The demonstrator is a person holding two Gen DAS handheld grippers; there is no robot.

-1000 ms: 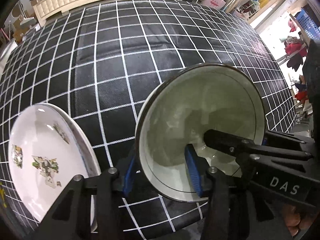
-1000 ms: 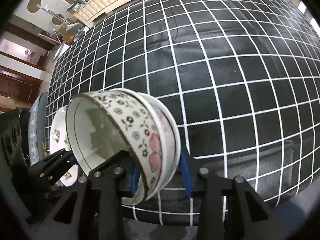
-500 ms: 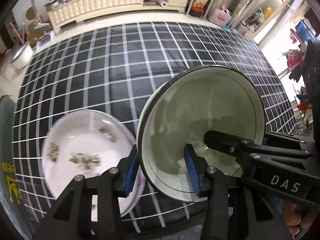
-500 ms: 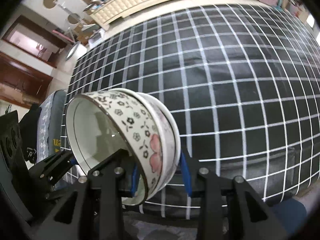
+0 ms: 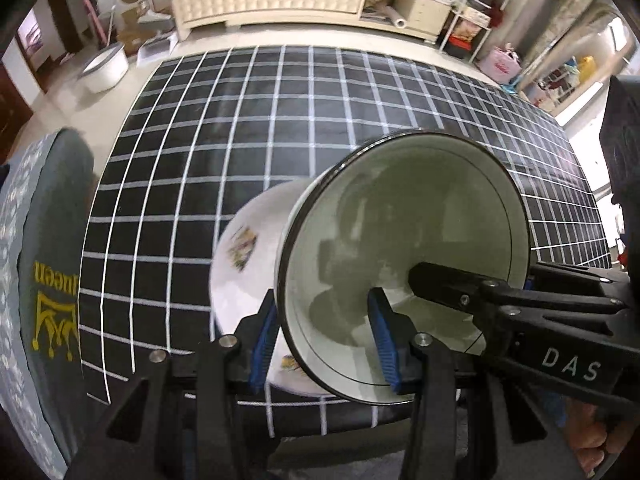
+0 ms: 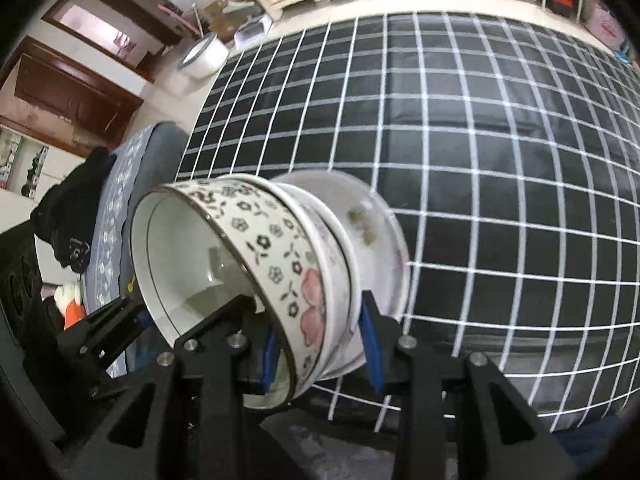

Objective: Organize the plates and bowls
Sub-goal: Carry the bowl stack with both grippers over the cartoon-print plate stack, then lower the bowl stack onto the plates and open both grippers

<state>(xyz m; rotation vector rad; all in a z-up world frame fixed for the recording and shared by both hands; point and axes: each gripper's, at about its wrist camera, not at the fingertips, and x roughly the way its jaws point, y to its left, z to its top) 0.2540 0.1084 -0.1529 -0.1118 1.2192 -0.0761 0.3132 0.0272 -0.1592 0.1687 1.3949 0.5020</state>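
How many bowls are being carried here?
2, nested: the flowered bowl sits inside a plainer bowl, both pinched at the rim by the left hand-held gripper and the right hand-held gripper. More could hide between.

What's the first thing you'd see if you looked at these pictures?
Two stacked bowls, the inner one patterned with black flowers and a pink blossom, tipped on their side and pinched at both edges by the right tool and the left tool. Just behind them a white plate with small pictures lies on the black tablecloth with white grid lines.
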